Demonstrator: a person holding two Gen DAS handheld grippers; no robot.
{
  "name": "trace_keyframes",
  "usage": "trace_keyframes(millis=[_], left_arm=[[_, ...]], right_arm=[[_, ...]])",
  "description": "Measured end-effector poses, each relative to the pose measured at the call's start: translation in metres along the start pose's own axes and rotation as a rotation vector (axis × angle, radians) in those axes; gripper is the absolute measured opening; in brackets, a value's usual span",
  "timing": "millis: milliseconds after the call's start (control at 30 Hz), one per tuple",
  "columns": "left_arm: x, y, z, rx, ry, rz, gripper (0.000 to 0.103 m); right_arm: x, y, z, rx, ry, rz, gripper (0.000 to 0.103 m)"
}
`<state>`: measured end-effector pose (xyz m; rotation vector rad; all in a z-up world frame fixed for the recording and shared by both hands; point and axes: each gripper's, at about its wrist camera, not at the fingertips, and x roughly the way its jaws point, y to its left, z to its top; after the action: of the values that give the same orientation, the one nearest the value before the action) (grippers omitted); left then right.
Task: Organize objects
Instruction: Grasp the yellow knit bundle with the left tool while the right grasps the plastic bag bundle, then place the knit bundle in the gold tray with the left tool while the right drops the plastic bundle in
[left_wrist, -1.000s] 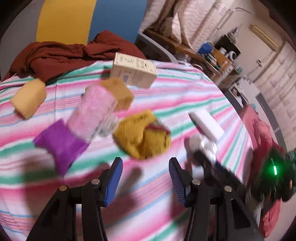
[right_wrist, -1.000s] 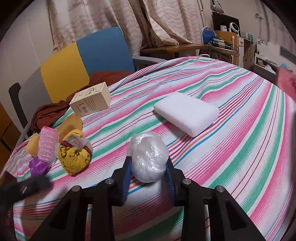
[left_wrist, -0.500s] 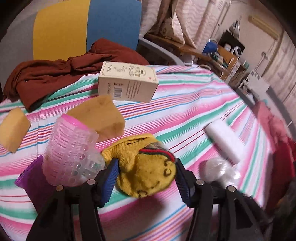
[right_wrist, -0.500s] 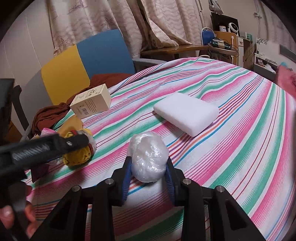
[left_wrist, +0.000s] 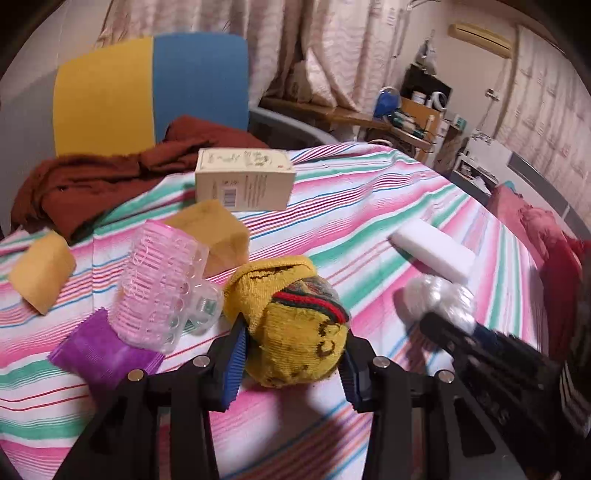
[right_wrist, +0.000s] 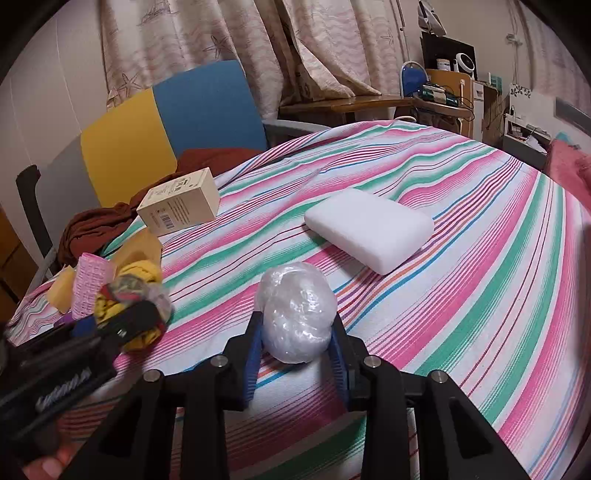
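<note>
A striped cloth (right_wrist: 461, 229) covers the whole tabletop. Beyond its far left edge stands a yellow and blue chair (right_wrist: 177, 122) with a rust-brown garment (left_wrist: 110, 177) heaped on it and spilling onto the cloth. A white foam block (right_wrist: 369, 229) lies flat toward the far right, well apart from the clutter on the left. A cream carton (left_wrist: 243, 179) rests at the far left, near the garment. Nearer sit two tan sponges (left_wrist: 218, 236), a pink ribbed roller (left_wrist: 155, 280) lying on a purple pouch (left_wrist: 99, 354), and just right of them a yellow sock ball (left_wrist: 295, 325). The left gripper (left_wrist: 291, 363) has the sock ball between its jaws, which have just been closing and now press its sides. The right gripper (right_wrist: 295, 350) holds a clear plastic wad (right_wrist: 297, 314), jaws narrow and clamped on it, near the middle of the cloth.
</note>
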<state>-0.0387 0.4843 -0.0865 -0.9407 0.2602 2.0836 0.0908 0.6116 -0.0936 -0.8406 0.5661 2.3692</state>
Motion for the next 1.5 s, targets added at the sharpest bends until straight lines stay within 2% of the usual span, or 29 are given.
trace_keyframes(millis=[167, 433, 1100, 1333, 1500], left_arm=[[-0.021, -0.008, -0.012, 0.061, -0.044, 0.015, 0.044], [-0.046, -0.005, -0.033, 0.087, -0.058, 0.019, 0.044], [-0.085, 0.030, -0.075, 0.032, -0.051, 0.027, 0.044], [-0.104, 0.041, -0.090, 0.027, -0.035, 0.027, 0.044], [-0.136, 0.049, -0.101, 0.025, -0.055, -0.007, 0.044]], right_arm=[[-0.007, 0.000, 0.000, -0.007, -0.029, 0.001, 0.032], [-0.026, 0.013, -0.002, -0.053, -0.122, -0.028, 0.032], [-0.048, 0.056, -0.033, -0.234, -0.111, -0.082, 0.032], [-0.063, 0.070, -0.051, -0.201, -0.063, -0.026, 0.032], [-0.078, 0.091, -0.057, -0.219, -0.066, 0.020, 0.032]])
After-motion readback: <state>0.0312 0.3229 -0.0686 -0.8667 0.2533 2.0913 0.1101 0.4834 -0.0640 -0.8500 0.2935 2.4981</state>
